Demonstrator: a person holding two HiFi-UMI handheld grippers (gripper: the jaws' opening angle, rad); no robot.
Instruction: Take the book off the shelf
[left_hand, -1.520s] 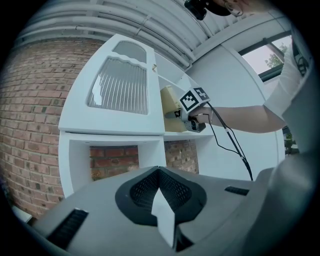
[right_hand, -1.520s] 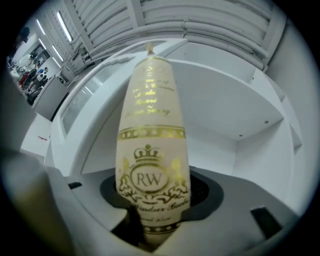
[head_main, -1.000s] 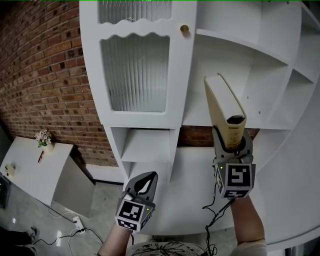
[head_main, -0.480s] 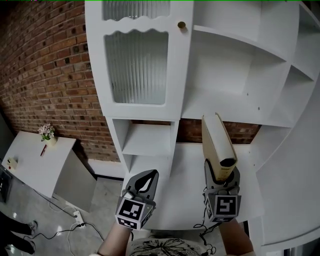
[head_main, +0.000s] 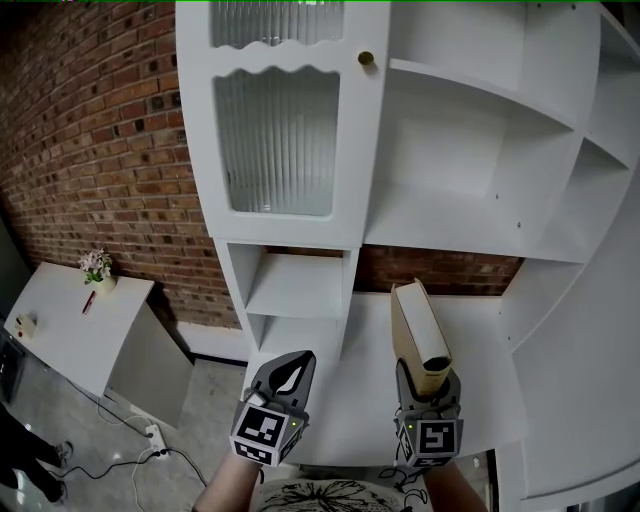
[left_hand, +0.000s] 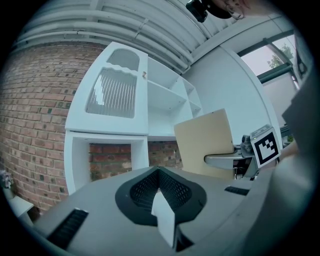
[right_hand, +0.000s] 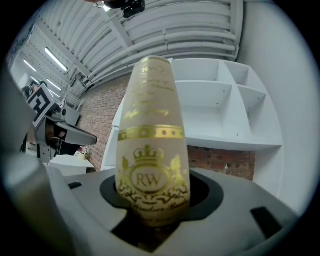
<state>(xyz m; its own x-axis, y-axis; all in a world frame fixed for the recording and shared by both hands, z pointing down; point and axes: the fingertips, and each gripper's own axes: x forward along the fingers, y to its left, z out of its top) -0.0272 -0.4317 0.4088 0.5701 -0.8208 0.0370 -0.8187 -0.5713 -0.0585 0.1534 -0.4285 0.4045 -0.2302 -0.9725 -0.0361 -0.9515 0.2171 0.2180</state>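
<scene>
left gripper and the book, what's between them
Nothing stands between them. In the head view the gap from the left gripper to the book, held in the right gripper, shows only the bare white ledge below.

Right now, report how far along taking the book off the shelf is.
Done: the book is off the white shelf, held upright, clear of it. In hand: the right gripper clamps its spine end; the left gripper is shut, empty. Left: setting it down, probably.

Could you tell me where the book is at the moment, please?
In the head view, the book stands upright in the right gripper at lower right, below the white shelves, right of the left gripper.
</scene>
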